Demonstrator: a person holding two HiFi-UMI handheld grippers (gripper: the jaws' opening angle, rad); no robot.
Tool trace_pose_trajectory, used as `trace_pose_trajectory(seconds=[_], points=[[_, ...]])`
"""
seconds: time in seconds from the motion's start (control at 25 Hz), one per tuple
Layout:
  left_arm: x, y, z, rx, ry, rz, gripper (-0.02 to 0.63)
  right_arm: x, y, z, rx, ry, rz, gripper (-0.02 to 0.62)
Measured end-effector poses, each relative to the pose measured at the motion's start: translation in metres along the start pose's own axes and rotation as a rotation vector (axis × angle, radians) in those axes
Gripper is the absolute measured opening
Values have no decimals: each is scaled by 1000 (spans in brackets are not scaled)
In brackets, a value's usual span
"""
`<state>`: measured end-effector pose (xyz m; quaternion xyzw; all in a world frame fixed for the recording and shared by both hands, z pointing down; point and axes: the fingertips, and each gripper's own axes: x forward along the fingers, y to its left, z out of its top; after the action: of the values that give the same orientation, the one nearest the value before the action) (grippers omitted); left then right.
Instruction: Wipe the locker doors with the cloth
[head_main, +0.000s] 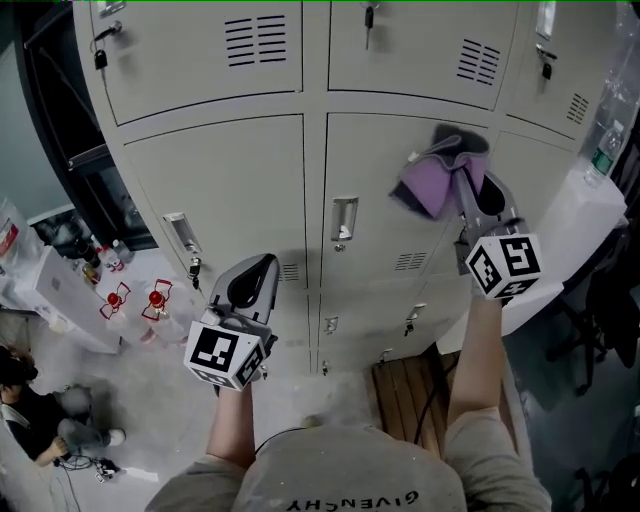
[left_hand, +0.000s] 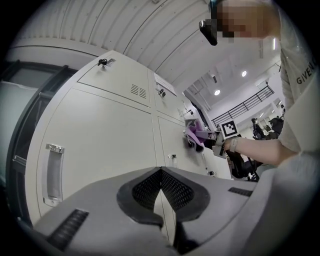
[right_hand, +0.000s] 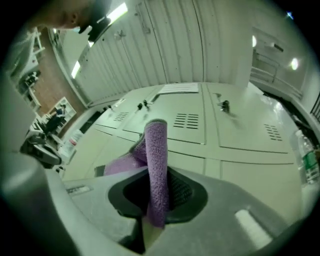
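The right hand-held gripper (head_main: 468, 178) is raised against the bank of cream lockers, its jaws clamped on the purple cloth (head_main: 432, 182). In the right gripper view a folded band of cloth stands up between the dark pads and the rest bunches out to the left. The cloth is pressed on the upper right part of the centre locker door (head_main: 380, 170) in the middle row. It sits above and to the right of that door's recessed metal handle (head_main: 343, 222) and close to the seam with the next door on the right. The left hand-held gripper (head_main: 254, 276) hangs lower, in front of the seam between the centre door and the left locker door (head_main: 225, 185). It is apart from the cloth. In the left gripper view its jaws are together, with the ribbed pads meeting and nothing between them. The left door has its own handle (head_main: 178, 232) at its lower left, with a key hanging below it. The doors of the top row have louvred vents (head_main: 255, 40) and keys in their locks. On the floor to the left stand plastic bottles (head_main: 157, 300) with red labels, and a person (head_main: 35, 415) sits farther down in that corner. A slatted wooden board (head_main: 405, 400) lies at the foot of the lockers on the right.
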<state>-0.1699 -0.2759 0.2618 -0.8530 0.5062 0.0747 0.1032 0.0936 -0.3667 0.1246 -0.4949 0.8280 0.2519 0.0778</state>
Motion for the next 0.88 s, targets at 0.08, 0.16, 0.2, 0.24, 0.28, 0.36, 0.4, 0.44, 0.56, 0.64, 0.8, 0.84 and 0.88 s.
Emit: trace_pose_trajectory(seconds=[0.08,0.16,0.2,0.24,0.28,0.36,0.4,0.44,0.56,0.64,0.8,0.84,0.88], points=[[-1,1,0,4,2,2,-2,9,39,4,7,-23,102,51],[-1,0,-1,5,6,2,-2,20,79,3,-2,-17,202,51],[-1,0,-2,4,9,3,-2,26,99,0,-20,-1,249,51],[-1,0,-4,3,13,4,-2,32,119,-5,-52,22,290,51],[-1,1,-6,1,17,6,-2,38,137,-12,-100,49,323,51],[-1,1,-9,-2,22,8,-2,47,168,-25,-236,109,357,52],[-1,1,-9,-4,23,10,-2,49,177,-31,-315,138,353,51],[-2,2,-10,-5,24,13,-2,51,182,-36,-389,163,340,51],[-3,5,-11,-8,24,23,-2,53,181,-42,-483,198,310,51],[-5,5,-12,-9,25,26,-2,51,172,-45,-453,210,297,51],[-5,6,-12,-14,29,35,-2,42,148,-56,-378,234,257,51],[-5,6,-11,-15,26,38,-2,40,142,-58,-370,239,248,51],[-4,6,-11,-14,23,38,-2,37,136,-61,-365,242,238,51]])
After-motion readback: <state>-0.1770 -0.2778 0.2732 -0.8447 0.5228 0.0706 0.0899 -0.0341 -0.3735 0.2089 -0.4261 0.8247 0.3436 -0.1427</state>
